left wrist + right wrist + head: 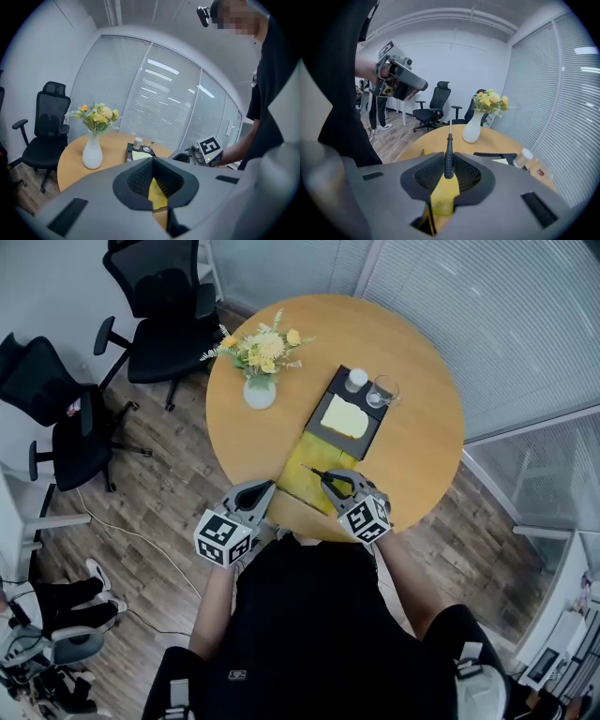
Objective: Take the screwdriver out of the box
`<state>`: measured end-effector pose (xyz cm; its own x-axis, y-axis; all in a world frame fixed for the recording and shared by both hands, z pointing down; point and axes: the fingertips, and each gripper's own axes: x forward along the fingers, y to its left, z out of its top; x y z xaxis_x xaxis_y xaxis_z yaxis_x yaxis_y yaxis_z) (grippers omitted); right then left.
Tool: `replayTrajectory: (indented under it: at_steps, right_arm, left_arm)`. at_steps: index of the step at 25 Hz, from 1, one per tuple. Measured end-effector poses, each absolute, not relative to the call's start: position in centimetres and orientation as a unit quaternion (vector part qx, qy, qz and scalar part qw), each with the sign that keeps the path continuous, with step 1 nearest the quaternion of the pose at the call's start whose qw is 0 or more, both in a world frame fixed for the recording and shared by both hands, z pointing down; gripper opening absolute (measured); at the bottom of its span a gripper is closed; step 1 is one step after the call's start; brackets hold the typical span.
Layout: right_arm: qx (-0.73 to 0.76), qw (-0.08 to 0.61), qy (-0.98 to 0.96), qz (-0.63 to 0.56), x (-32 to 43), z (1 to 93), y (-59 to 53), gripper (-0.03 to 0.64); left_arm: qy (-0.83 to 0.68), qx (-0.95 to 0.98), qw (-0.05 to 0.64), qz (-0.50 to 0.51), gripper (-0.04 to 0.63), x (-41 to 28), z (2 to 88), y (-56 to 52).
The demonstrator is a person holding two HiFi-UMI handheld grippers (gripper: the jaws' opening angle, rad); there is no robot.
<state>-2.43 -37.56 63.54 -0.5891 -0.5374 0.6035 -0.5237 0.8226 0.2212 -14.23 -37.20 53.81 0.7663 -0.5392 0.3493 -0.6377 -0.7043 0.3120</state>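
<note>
Jaws of the right gripper [449, 158] clamp a screwdriver [449, 144] by its black handle, its thin metal shaft pointing away, above the yellow box [302, 467]. The left gripper [153, 165] has a narrow gap showing yellow; whether it pinches the box is unclear. Around them are a round wooden table [422, 437], a flower vase [260, 390], office chairs [159, 306] and window blinds [487, 315].

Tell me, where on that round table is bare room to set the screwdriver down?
Bare wood lies right of the black tray out to the table rim, and across the far side beyond the vase and tray. Crowded: the near edge, with the yellow box, left hand-held gripper and right hand-held gripper.
</note>
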Motion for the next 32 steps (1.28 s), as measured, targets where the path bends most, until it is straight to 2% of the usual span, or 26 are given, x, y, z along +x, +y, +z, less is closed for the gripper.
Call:
replayTrajectory:
  at_steps: [9,25,32]
  right_arm:
    - [0.324,0.212,-0.92,0.063,-2.9,58.9,-36.5,0.061]
    - [0.316,0.086,-0.932,0.153,-3.0,55.2,-35.8,0.061]
    - [0.316,0.051,-0.931,0.178,-2.8,54.1,-35.9,0.061]
  left_arm:
    - [-0.314,0.919,0.206,0.118,0.006,-13.8,53.4,-36.8]
    - [-0.298,0.925,0.205,0.118,0.006,-12.8,53.3,-36.0]
    - [-0.296,0.926,0.206,0.115,0.006,-12.8,53.2,-35.8]
